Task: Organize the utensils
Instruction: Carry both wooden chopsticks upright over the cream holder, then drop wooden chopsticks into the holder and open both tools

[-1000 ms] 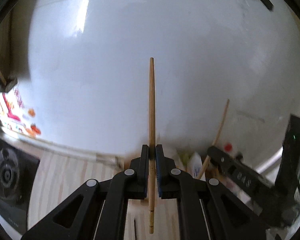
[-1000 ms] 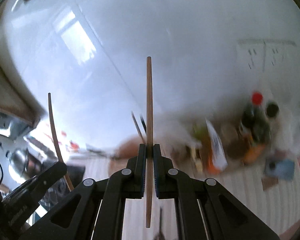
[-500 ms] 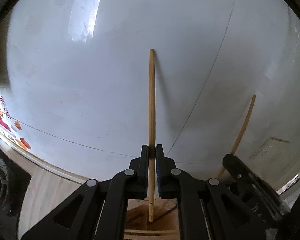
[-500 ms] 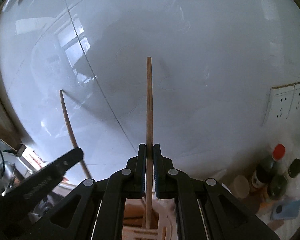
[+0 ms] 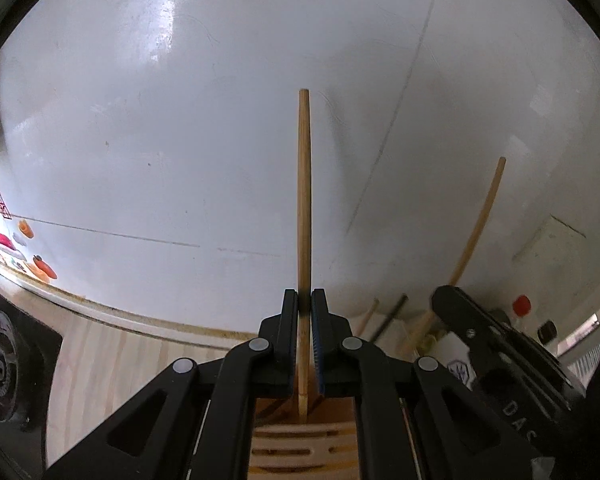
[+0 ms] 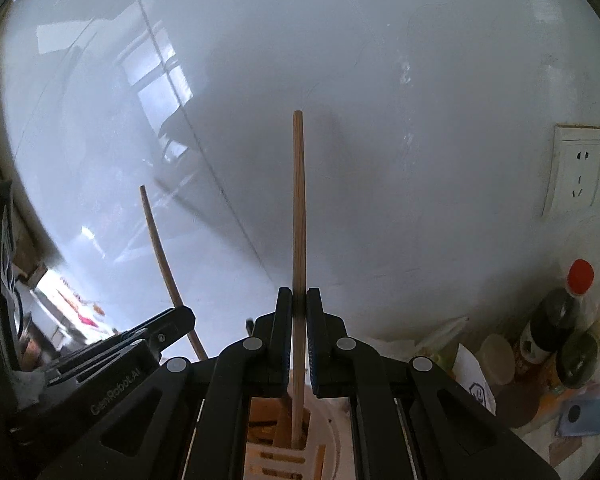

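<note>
My left gripper (image 5: 305,300) is shut on a wooden chopstick (image 5: 304,200) held upright, its lower end just above a slotted wooden utensil holder (image 5: 300,448). My right gripper (image 6: 299,298) is shut on a second wooden chopstick (image 6: 299,220), also upright, its lower end at the slotted holder (image 6: 284,456). Each gripper shows in the other's view: the right one (image 5: 500,352) with its chopstick (image 5: 480,224), the left one (image 6: 112,356) with its chopstick (image 6: 160,248).
A glossy white tiled wall (image 5: 180,120) fills both views. A gas burner (image 5: 0,368) sits at the left on the light wood counter (image 5: 100,360). Sauce bottles (image 6: 556,320), a jar and packets stand at the right, below wall sockets (image 6: 580,172). Other utensil handles (image 5: 388,316) stand behind the holder.
Both grippers have come down over the slotted holder with their chopsticks. The holder now shows beneath the fingers in both views, and the right-side bottles are back in sight.
</note>
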`<action>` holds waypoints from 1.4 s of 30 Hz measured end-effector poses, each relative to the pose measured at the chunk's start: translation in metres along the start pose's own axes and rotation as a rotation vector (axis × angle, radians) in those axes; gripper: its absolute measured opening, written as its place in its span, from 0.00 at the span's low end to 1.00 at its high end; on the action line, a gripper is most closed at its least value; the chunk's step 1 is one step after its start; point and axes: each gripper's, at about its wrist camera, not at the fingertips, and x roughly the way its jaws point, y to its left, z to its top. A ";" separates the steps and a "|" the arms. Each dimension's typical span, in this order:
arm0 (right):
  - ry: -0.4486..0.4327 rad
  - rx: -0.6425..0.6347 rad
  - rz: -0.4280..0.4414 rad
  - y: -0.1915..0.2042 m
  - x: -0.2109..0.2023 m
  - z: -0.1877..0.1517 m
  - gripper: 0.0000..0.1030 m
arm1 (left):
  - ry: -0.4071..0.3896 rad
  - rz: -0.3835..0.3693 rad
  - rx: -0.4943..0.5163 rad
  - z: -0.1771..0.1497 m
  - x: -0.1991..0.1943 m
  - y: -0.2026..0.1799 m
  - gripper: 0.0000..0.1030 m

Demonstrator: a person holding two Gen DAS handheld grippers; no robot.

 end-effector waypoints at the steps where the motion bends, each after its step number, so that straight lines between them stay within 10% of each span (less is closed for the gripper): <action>1: 0.014 -0.008 0.011 0.001 0.001 -0.002 0.07 | 0.009 0.000 0.002 0.000 -0.002 0.000 0.05; 8: 0.107 -0.021 0.069 0.003 -0.004 -0.006 0.19 | 0.047 -0.024 0.003 0.002 -0.035 -0.004 0.18; 10: 0.099 -0.005 0.071 -0.002 -0.013 -0.006 0.28 | 0.034 -0.011 -0.007 0.002 -0.048 -0.002 0.63; 12: 0.090 0.023 0.079 -0.017 -0.029 -0.006 0.31 | 0.002 0.007 -0.020 0.000 -0.066 0.000 0.87; 16: 0.071 0.065 0.051 -0.028 -0.057 -0.008 0.41 | -0.032 0.068 -0.009 -0.010 -0.094 -0.001 1.00; 30: 0.128 0.134 -0.112 -0.066 -0.131 -0.071 0.85 | 0.117 0.212 0.001 -0.100 -0.100 0.010 1.00; 42: 0.418 0.171 -0.216 -0.122 -0.105 -0.173 0.83 | 0.357 0.263 0.043 -0.193 -0.041 0.004 1.00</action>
